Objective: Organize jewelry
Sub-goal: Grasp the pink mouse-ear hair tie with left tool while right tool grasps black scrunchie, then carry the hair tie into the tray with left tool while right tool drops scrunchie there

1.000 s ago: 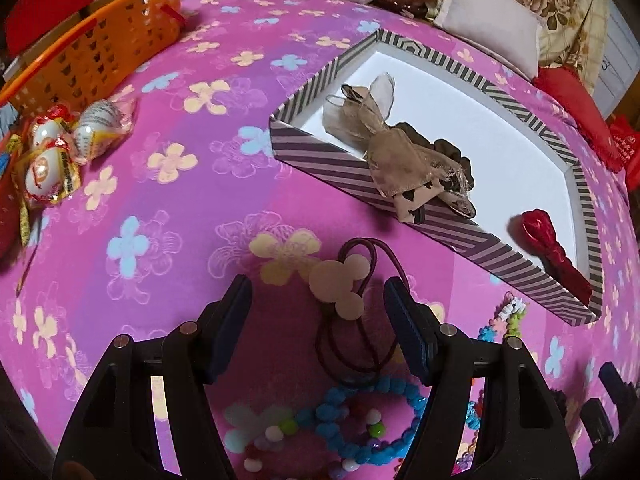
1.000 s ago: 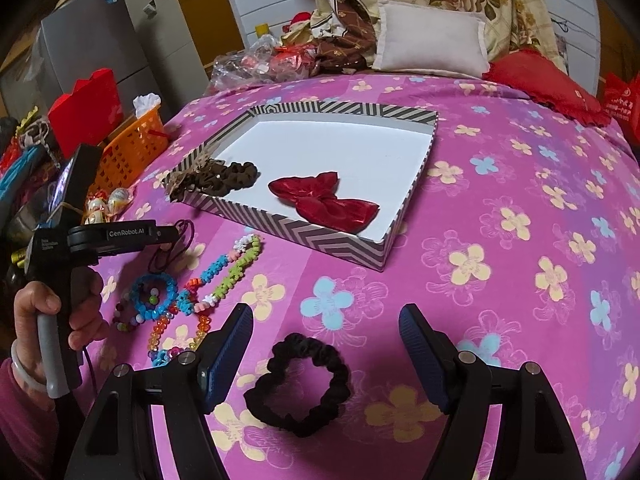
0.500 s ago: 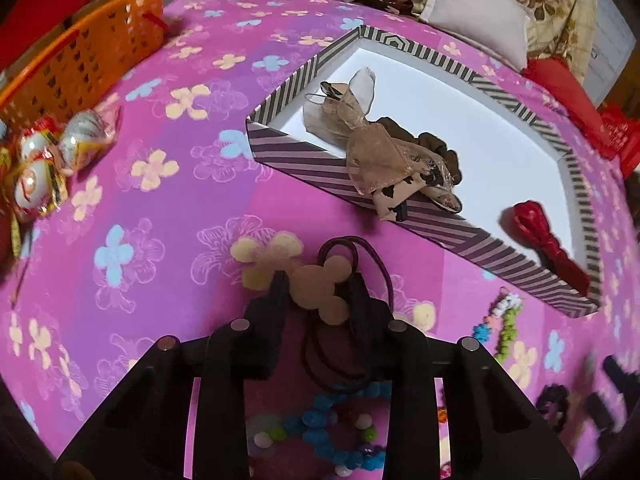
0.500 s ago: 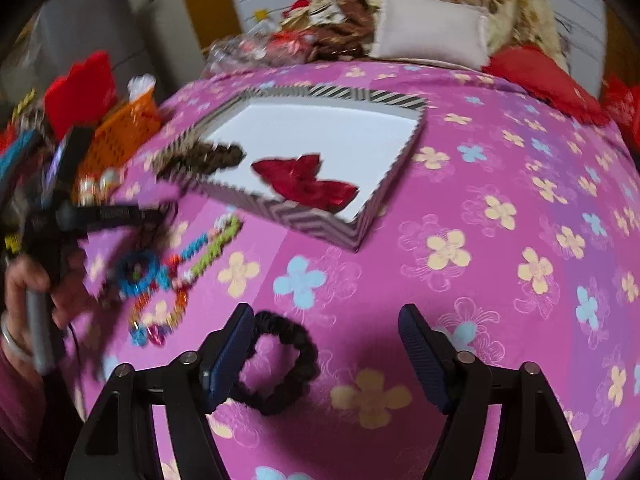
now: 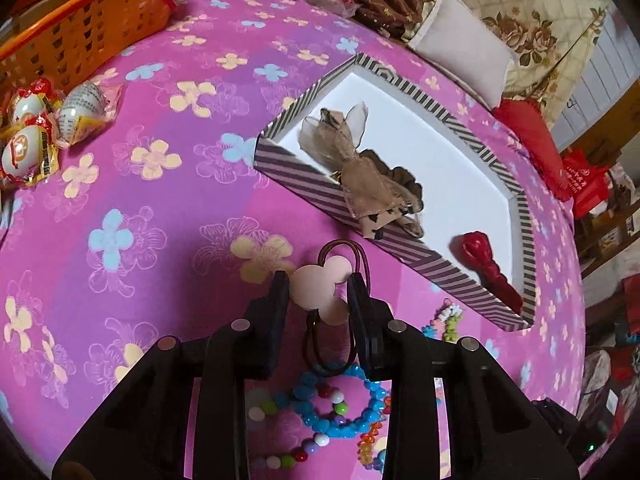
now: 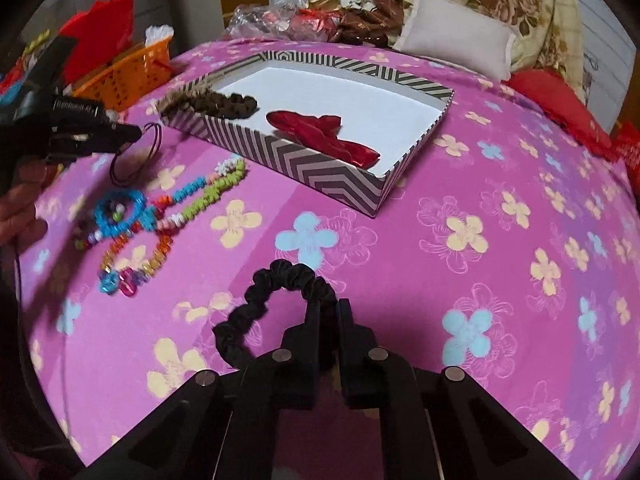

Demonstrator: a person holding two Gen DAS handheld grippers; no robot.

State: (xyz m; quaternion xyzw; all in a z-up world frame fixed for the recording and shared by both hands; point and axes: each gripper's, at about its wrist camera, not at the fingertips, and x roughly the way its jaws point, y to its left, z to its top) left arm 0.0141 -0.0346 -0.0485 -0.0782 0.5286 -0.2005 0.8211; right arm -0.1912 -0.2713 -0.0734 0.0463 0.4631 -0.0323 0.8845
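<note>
My left gripper [image 5: 318, 294] is shut on a pale pink mouse-head hair tie [image 5: 318, 286] whose dark elastic cord [image 5: 320, 346] hangs just above the cloth. My right gripper [image 6: 329, 314] is shut on a black scrunchie [image 6: 260, 304] near the front of the bed. The striped box [image 6: 304, 160] holds a brown scrunchie [image 6: 224, 105], a beige ribbon bow [image 5: 354, 168] and a red bow [image 6: 320, 132]. Bead bracelets [image 6: 160, 216] lie left of the box. The left gripper also shows in the right wrist view [image 6: 120, 134], holding the cord.
An orange basket [image 5: 80, 28] and wrapped snack eggs [image 5: 48, 128] sit at the far left. Pillows [image 6: 456, 42] and bags lie behind the box. The pink flowered cover [image 6: 500, 220] stretches to the right of the box.
My left gripper shut on the mouse-head hair tie and lifted it slightly. My right gripper moved onto the black scrunchie and shut on it.
</note>
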